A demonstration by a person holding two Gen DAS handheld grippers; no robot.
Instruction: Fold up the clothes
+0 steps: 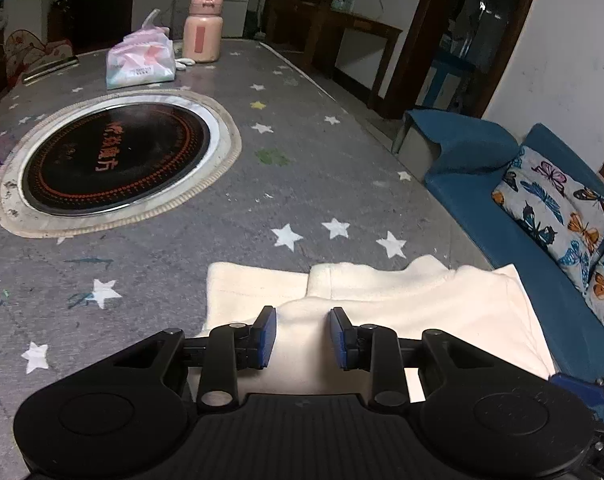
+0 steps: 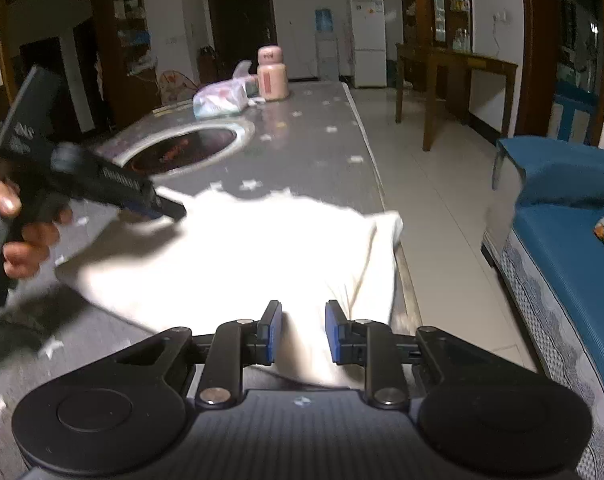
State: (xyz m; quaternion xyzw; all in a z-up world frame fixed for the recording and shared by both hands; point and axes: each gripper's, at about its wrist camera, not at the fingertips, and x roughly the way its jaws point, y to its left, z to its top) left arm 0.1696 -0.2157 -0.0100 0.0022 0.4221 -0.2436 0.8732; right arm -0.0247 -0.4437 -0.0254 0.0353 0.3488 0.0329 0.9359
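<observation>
**Both grippers pinch a cream garment at the near end of the desk**

The cream garment (image 1: 382,312) lies on the grey star-patterned cover of the desk (image 1: 310,184), at the near end and close to the right edge, beside the blue sofa (image 1: 542,248). It looks partly folded: one layer lies over another, and a raised fold runs toward the camera in both wrist views.

The left gripper (image 1: 303,338) has its blue-padded fingers (image 1: 267,336) partly closed, and a ridge of the cloth stands between them; the pads press on this fold from both sides. In the right wrist view the same tool reaches the far left corner of the garment, and a hand (image 2: 18,232) holds its handle.

The right gripper (image 2: 303,332) also has its fingers (image 2: 273,330) partly closed on a pinched strip of the cloth at the near edge. This picture is blurred, so the cloth's outline is not sharp.

Farther on the desk there is a round black cooktop (image 1: 116,164) set in the surface, then a plastic bag (image 1: 140,62) and a pink bottle (image 1: 203,30) beside it.
</observation>
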